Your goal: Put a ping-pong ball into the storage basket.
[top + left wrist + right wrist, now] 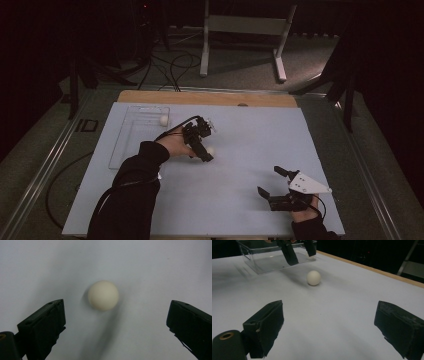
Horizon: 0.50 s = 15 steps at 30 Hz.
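A cream-white ball (210,150) (103,295) (313,277) lies on the pale mat (240,200) near the middle. My left gripper (208,141) (116,305) hovers over it, open, its jaws spread to either side of the ball without touching it. In the right gripper view the left gripper's black fingers (289,252) hang just above and behind the ball. My right gripper (270,181) (329,307) rests open near the front right of the mat, pointed toward the ball, with nothing between its jaws. A second white ball (164,120) lies in the clear tray (125,145).
The clear plastic tray (259,265) stands at the mat's left side, just beyond the left gripper. A wooden table edge (210,97) runs along the back. Cables and a white stand (245,25) are on the floor behind the table.
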{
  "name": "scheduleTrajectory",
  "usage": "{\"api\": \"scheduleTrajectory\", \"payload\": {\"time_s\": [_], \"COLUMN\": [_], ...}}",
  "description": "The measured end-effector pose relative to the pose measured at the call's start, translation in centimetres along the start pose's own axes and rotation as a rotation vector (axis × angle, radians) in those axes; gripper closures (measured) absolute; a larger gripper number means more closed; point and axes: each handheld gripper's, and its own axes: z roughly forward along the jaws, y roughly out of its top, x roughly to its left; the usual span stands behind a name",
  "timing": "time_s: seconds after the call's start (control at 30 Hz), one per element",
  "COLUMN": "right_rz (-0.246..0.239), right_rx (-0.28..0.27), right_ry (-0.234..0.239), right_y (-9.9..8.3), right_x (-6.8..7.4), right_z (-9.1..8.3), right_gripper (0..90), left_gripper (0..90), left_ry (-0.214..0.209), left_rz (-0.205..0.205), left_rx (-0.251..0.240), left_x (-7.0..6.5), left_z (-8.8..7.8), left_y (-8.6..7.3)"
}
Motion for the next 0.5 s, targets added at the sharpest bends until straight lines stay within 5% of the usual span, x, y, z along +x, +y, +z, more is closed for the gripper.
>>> {"api": "scheduleTrajectory", "payload": {"time_s": [0.5], "right_rz": [0.003], "right_rx": [0.001], "right_ry": [0.003], "right_y": [0.0], "right_x": [0.0], "right_z": [0.0], "right_gripper": [8.8], "left_gripper": [8.3], "left_ry": [0.021], "left_rz": [-0.061], "left_rx": [0.022], "left_x": [0.6], "left_z": [1.3], "left_y": [0.4]}}
